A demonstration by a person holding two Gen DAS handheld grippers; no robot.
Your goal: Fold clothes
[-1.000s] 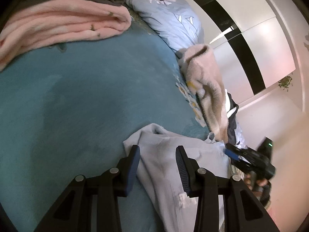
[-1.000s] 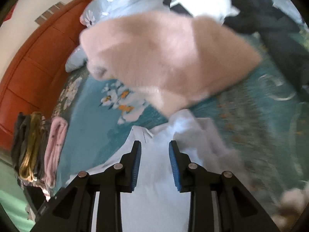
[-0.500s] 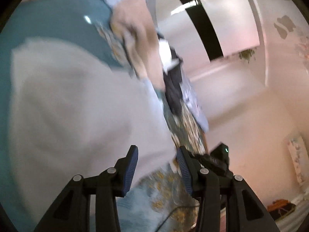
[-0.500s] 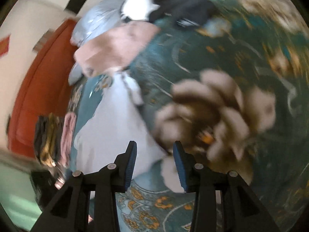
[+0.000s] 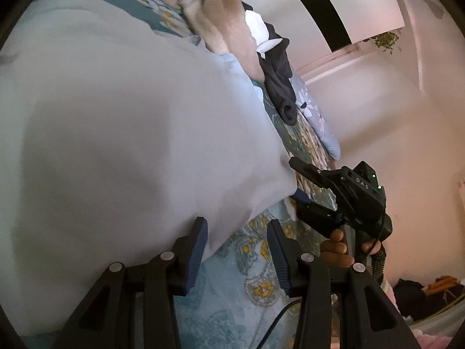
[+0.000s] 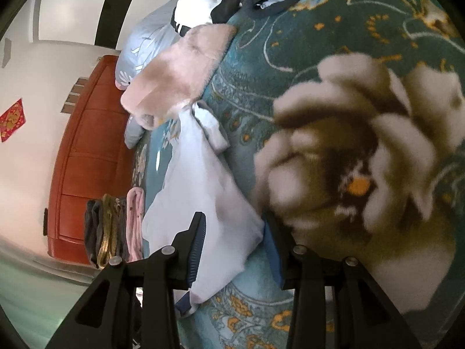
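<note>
A teal bedspread with a woven floral pattern (image 6: pixel 334 29) covers the bed, backed by a glossy red-brown wooden headboard (image 6: pixel 84 157). Behind it stands a pale cream wall (image 6: pixel 26 72) bearing a small red paper decoration (image 6: pixel 11 119). White wardrobe panels with a black vertical stripe (image 5: pixel 319 8) reflect soft pinkish light.

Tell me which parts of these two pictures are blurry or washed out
Left wrist view: the pale garment fills the frame close up, soft and featureless, and the wall behind is washed pinkish; the left gripper stays sharp. Right wrist view: the big flower print on the bedspread is smeared, while the right gripper and the folded stack look clearer.
</note>
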